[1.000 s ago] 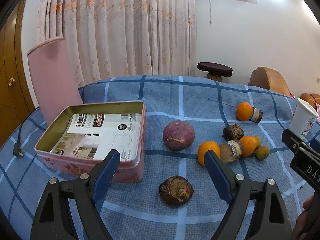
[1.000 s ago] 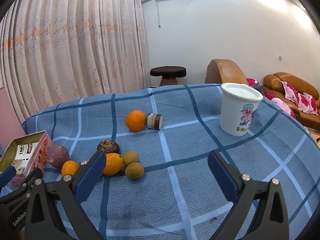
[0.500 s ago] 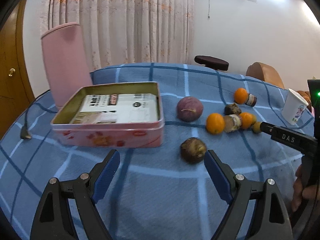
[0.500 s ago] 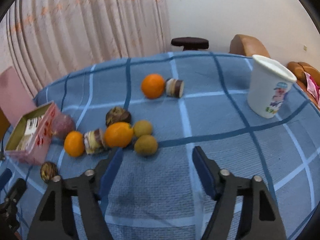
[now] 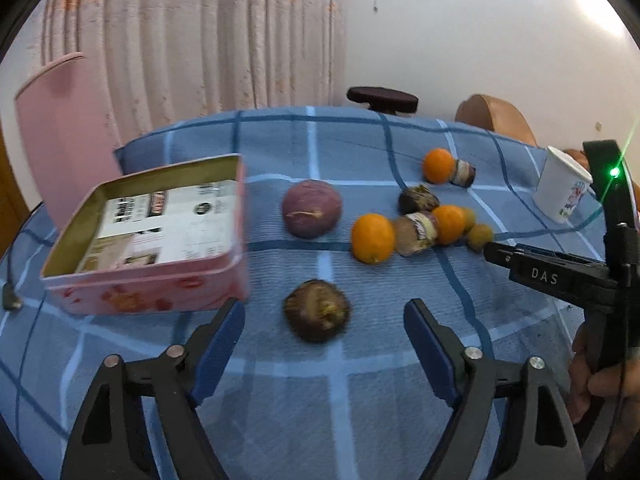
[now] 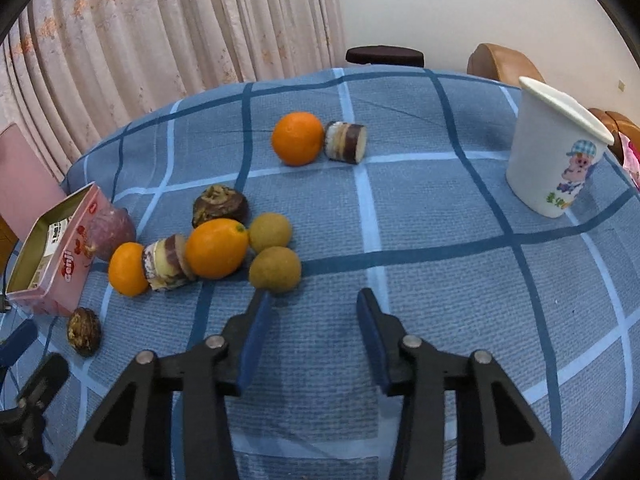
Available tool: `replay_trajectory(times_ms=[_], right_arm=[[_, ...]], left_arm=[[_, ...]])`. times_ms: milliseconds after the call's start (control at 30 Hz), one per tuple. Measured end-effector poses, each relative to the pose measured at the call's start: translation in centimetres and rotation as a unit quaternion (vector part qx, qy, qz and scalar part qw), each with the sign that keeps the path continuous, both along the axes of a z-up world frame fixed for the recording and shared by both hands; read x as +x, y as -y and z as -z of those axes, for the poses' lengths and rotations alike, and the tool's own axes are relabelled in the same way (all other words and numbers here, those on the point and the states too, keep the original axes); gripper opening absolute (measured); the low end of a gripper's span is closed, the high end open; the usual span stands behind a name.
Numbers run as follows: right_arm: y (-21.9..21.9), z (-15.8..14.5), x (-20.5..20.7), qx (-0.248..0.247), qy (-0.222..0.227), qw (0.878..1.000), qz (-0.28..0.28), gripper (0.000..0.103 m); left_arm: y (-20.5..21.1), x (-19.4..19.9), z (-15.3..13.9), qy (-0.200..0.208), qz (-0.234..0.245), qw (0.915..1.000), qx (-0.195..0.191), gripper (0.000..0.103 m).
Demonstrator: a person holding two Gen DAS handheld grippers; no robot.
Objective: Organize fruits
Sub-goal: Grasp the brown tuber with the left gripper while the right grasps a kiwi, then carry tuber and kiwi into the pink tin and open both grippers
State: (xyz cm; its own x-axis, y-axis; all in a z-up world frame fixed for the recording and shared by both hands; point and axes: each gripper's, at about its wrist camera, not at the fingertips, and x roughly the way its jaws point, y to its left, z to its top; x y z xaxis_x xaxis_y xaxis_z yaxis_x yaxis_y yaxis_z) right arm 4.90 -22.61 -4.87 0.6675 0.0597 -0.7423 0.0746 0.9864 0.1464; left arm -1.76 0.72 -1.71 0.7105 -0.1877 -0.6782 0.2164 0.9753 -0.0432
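The left gripper [image 5: 324, 344] hovers low over the worktop [image 5: 360, 400], its jaws apart and holding nothing, with a dark brown wrinkled fruit [image 5: 317, 310] lying on the blue checked cloth just beyond and between them. The right gripper [image 6: 312, 336] also has its jaws apart and empty; its left fingertip sits just beside the nearer of two small tan round fruits [image 6: 275, 269], the other tan fruit [image 6: 270, 232] lying right behind it. To the left stands a pink tin [image 5: 144, 280], open on top, and inside it lies a flat printed white packet [image 5: 168, 224]; no fruit is in it. Beyond the tin's right end rests a dull purple round fruit [image 5: 312, 208]. Right of that runs a close cluster: a bright orange [image 5: 373, 238], a short layered brown-and-cream roll [image 5: 414, 230] touching it, a second orange [image 5: 450, 224], and a second dark wrinkled fruit [image 5: 418, 199] just behind. Farther back a third orange [image 6: 298, 138] sits against another layered roll [image 6: 346, 142]. At the right edge stands a white paper cup [image 6: 554, 160] with a cartoon print; its contents cannot be seen. A pink chair back [image 5: 60, 128] rises behind the tin.
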Motion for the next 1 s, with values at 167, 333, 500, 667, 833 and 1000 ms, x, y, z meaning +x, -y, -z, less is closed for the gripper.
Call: replay_trajectory(times_ms=[167,333,500,667,833,1000], right_arm=[[-0.4,-0.1,0.9,0.011,0.002,1.0,-0.022,0.06],[-1.1,-0.1,1.8,0.007,0.002,0.999,-0.036,0.069],[-1.9,0.0,2.3,-0.023,-0.003,0.999,-0.044,0.041],[-1.2,-0.2,1.7,-0.007,0.006,0.999,-0.038,0.033],[-0.2,-2.0,0.1,0.025,0.066,0.997,-0.035,0.033],[-1.7,-3.6,-1.6,0.016,0.124,0.991,-0.05,0.033]], left_arm=[[0.7,2.0,0.9,-0.025,-0.002,0.9997,0.002,0.073],[0.6,3.5,1.9,-0.055,-0.004,0.9983,-0.017,0.065],[0.4,4.3,2.2,-0.066,-0.006,0.9972,-0.035,0.044],[-0.5,4.1,2.0,-0.064,-0.002,0.9959,-0.064,0.041],[-1.0,2.4,0.5,-0.013,0.003,0.997,-0.076,0.041],[-2.6,0.9,-2.8,0.066,-0.007,0.9951,-0.073,0.041]])
